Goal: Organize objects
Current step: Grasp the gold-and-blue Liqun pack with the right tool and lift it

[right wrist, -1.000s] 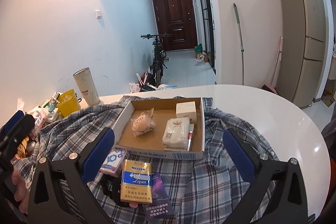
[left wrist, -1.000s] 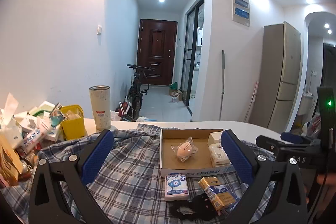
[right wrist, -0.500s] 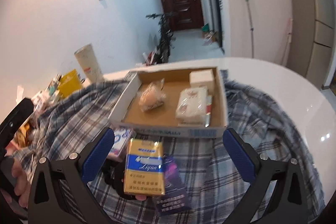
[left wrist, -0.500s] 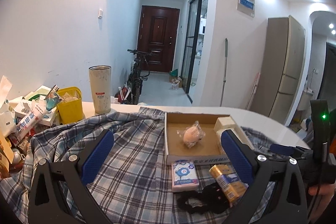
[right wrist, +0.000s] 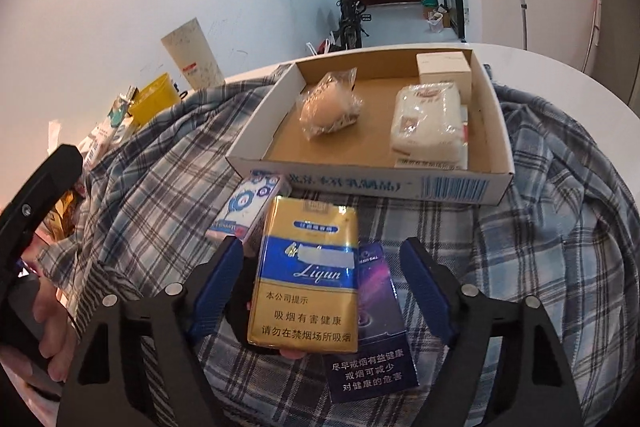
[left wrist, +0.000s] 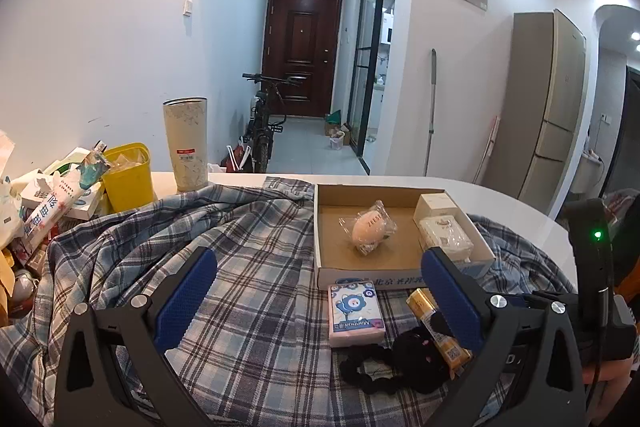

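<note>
The right gripper (right wrist: pixel 322 283), jaws just closing, straddles the gold "Liqun" pack (right wrist: pixel 306 277) at lower centre without touching. A purple pack (right wrist: pixel 374 323) and tissue packet (right wrist: pixel 250 209) flank it; the cardboard tray (right wrist: pixel 456 187) lies above. The left gripper (left wrist: pixel 316 291) gapes wide, holding nothing.

— What do we see around the cardboard tray (left wrist: pixel 326 269)?

— We see it lying on a plaid shirt (left wrist: pixel 240 251). Inside it are a wrapped egg-shaped thing (left wrist: pixel 368 229) and, to the right, two white packs. Just in front of the tray lie a tissue pack (left wrist: pixel 354 309), a gold cigarette pack (left wrist: pixel 430 319) and a black hair tie (left wrist: pixel 396 361).

— And our left gripper (left wrist: pixel 316 301)?

— Its blue pads stand wide apart, nothing between them. Left of the tray we see a yellow bin (left wrist: pixel 128 177) and a tall tumbler (left wrist: pixel 186 143).
</note>
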### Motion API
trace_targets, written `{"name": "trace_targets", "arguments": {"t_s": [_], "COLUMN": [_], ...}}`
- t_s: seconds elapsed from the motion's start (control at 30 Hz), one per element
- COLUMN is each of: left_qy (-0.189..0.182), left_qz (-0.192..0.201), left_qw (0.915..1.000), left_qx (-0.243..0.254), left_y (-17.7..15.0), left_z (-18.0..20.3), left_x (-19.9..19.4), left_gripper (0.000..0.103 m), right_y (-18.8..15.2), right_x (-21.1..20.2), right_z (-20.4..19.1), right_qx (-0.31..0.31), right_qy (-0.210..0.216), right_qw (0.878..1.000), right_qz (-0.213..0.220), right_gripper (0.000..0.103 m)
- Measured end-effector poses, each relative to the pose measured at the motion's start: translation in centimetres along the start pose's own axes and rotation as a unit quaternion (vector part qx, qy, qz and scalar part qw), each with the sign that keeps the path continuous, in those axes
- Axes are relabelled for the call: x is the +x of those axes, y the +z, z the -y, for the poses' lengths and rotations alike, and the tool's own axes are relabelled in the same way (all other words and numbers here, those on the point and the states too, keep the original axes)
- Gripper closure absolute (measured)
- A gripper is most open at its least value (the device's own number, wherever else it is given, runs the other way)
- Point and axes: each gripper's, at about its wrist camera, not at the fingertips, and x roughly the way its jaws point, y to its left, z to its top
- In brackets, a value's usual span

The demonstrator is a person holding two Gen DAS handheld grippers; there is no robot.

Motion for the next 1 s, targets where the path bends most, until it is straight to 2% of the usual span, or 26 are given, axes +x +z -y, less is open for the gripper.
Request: {"name": "trace_targets", "arguments": {"t_s": [0.03, 0.17, 0.3, 0.4, 0.57, 0.67, 0.8, 0.87, 1.0], "left_qy": [0.0, 0.005, 0.01, 0.014, 0.029, 0.019, 0.006, 0.009, -0.019], "left_qz": [0.0, 0.0, -0.003, -0.004, -0.014, -0.032, -0.06, -0.089, -0.139], "left_qw": [1.0, 1.0, 0.9999, 0.9999, 0.9995, 0.9993, 0.9981, 0.9959, 0.9894], "left_qx": [0.003, 0.007, 0.005, 0.007, -0.003, -0.009, -0.012, -0.011, -0.039], "left_y": [0.0, -0.1, -0.1, -0.2, -0.2, 0.0, 0.9, 1.3, 1.2], "left_z": [0.1, 0.4, 0.2, 0.2, 0.1, 0.0, 0.3, 0.5, 0.2], "left_x": [0.0, 0.1, 0.3, 0.5, 0.9, 1.4, 2.3, 3.5, 5.7], "left_gripper": [0.0, 0.0, 0.0, 0.0, 0.0, 0.0, 0.0, 0.0, 0.0], "right_y": [-0.1, -0.3, -0.4, -0.2, 0.8, 1.2, 1.8, 2.0, 2.2], "right_x": [0.1, 0.8, 0.7, -0.2, -2.9, -4.0, -4.9, -5.2, -5.4], "right_z": [-0.1, -0.6, -0.2, 0.0, 0.3, 0.9, 2.3, 2.6, 2.8], "right_qx": [-0.003, -0.015, -0.003, -0.004, -0.028, -0.029, -0.01, -0.005, -0.009], "right_qy": [0.002, 0.011, 0.028, 0.009, -0.046, -0.071, -0.081, -0.08, -0.099], "right_qw": [1.0, 1.0, 0.999, 1.0, 0.996, 0.992, 0.99, 0.99, 0.988], "right_qz": [-0.003, -0.021, -0.026, -0.001, 0.073, 0.1, 0.113, 0.114, 0.121], "right_gripper": [0.025, 0.046, 0.052, 0.053, 0.053, 0.053, 0.053, 0.053, 0.052]}}
